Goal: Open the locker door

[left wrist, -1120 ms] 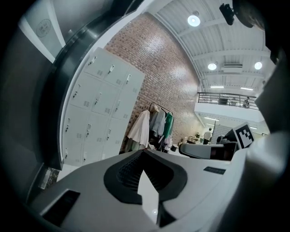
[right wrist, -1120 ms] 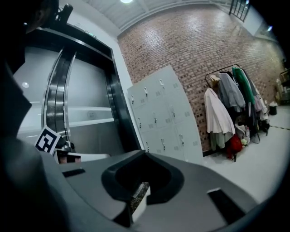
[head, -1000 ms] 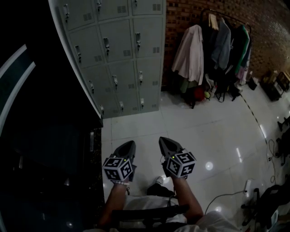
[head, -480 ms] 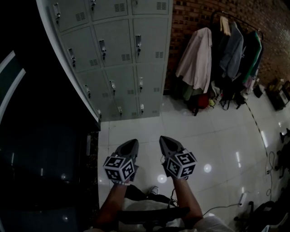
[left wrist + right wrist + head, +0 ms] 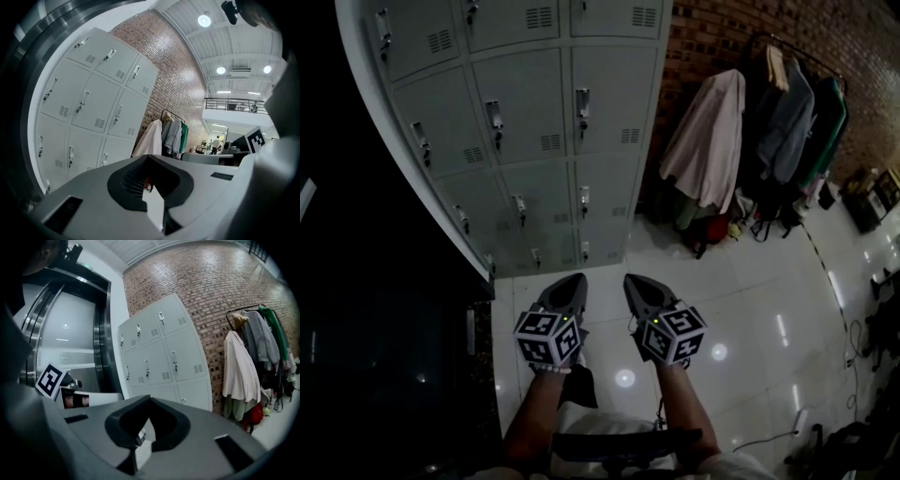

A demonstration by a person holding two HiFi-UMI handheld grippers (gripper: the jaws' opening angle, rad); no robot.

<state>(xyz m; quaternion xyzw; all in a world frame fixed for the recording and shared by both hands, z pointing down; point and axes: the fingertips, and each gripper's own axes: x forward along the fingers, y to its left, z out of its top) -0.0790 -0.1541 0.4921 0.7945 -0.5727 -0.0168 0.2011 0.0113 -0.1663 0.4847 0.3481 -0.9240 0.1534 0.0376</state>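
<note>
A bank of grey metal lockers (image 5: 534, 122) stands ahead, each door with a small latch handle and a vent. All the doors in view are closed. My left gripper (image 5: 577, 278) and right gripper (image 5: 630, 278) are held side by side above the floor, pointing at the lowest row of lockers and still apart from it. Both are shut with nothing between their jaws. In the left gripper view the lockers (image 5: 93, 103) fill the left beyond the left gripper (image 5: 147, 157). The right gripper view has the lockers (image 5: 164, 352) at centre past the right gripper (image 5: 150, 398).
A clothes rack (image 5: 769, 122) hung with coats stands against the brick wall (image 5: 712, 37) right of the lockers. A dark metal lift door (image 5: 70, 333) lies to their left. The floor is glossy white tile (image 5: 750, 281), with cables (image 5: 853, 337) at the far right.
Both grippers have travelled forward together toward the lockers, which now look larger and nearer. Their jaws have stayed shut and empty.
</note>
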